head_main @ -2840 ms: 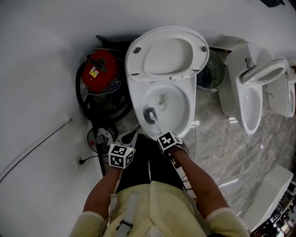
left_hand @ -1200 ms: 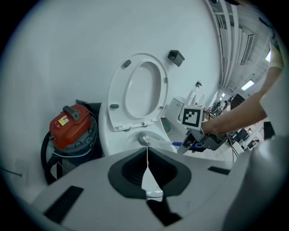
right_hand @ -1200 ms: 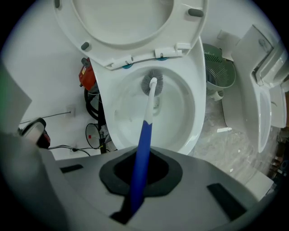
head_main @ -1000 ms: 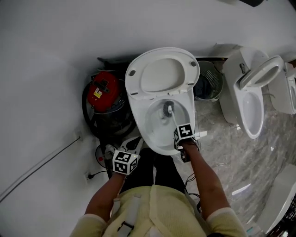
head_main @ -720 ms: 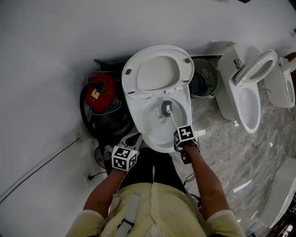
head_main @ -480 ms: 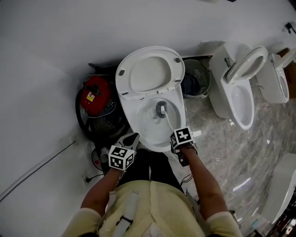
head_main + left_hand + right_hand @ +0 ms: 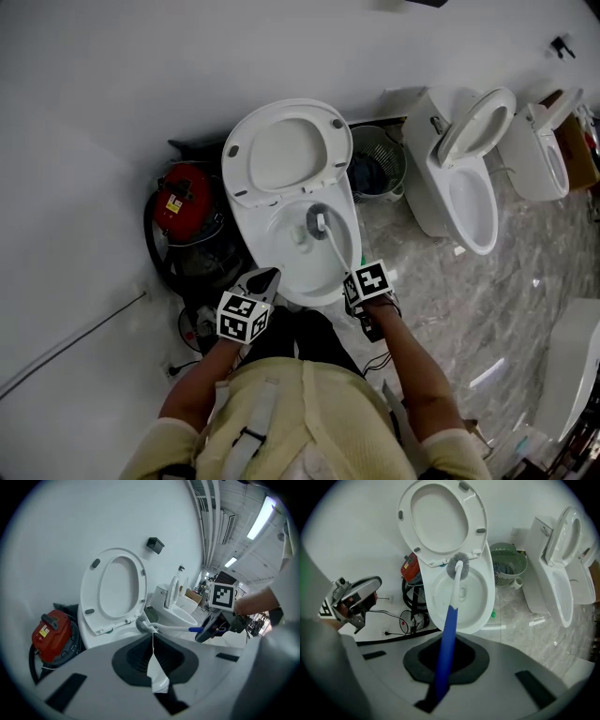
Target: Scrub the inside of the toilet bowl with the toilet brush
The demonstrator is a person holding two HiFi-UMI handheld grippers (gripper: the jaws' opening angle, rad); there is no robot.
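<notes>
Right gripper (image 7: 446, 662) clamped on toilet brush (image 7: 451, 603) handle, bristles inside toilet bowl (image 7: 488, 594)

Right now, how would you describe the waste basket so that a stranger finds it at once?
Find the toilet with the brush in it. On the floor between it and the next toilet stands the basket: round, pale green and slotted, not white.

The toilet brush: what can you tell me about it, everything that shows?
The toilet brush has a blue handle that turns white toward a round head of grey bristles; it looks like plastic. The right gripper is shut on the blue end. The brush slants into the open toilet bowl, with its head at the back, just below the raised seat. Whether the bristles press the wall I cannot tell.
</notes>
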